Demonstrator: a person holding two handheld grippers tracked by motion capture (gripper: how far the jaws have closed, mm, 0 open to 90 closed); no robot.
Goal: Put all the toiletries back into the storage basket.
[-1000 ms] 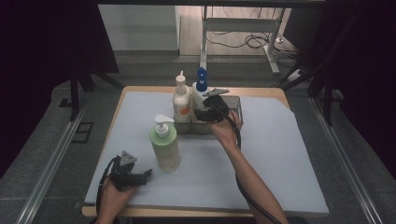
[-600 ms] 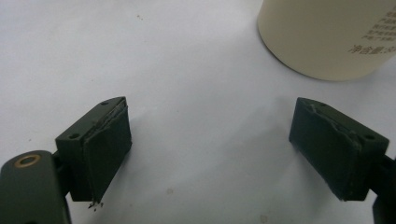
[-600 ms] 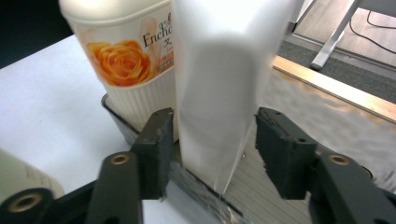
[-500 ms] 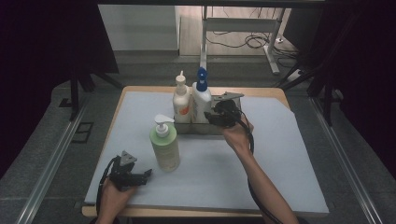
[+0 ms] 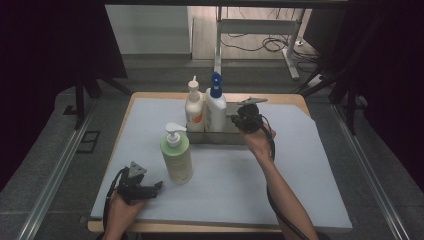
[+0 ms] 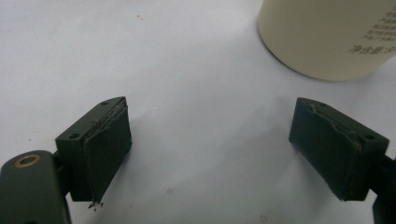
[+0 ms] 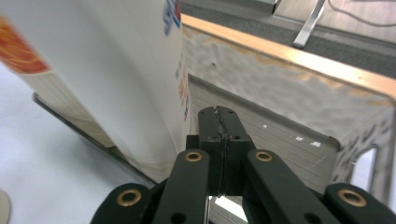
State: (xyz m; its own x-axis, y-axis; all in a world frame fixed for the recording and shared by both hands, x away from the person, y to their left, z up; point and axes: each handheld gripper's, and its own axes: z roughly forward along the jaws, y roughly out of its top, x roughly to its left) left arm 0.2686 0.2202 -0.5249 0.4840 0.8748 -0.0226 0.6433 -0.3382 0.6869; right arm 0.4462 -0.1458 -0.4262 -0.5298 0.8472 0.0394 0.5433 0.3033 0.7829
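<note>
Just left of the right claw (image 7: 223, 122) (pads together) stands the blue-capped bottle (image 7: 116, 70).

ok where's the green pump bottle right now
In the high view the pale green plastic pump bottle stands upright on the white mat, front left, just in front of the grey metal tray and beside the left gripper.

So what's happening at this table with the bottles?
A person holds a gripper in each hand. The right gripper has just closed its jaws with nothing between them, above the metal tray, beside the white bottle with the blue top standing in it with a second white bottle. The left gripper rests open on the white mat, near the green pump bottle, which stands outside the tray.
</note>
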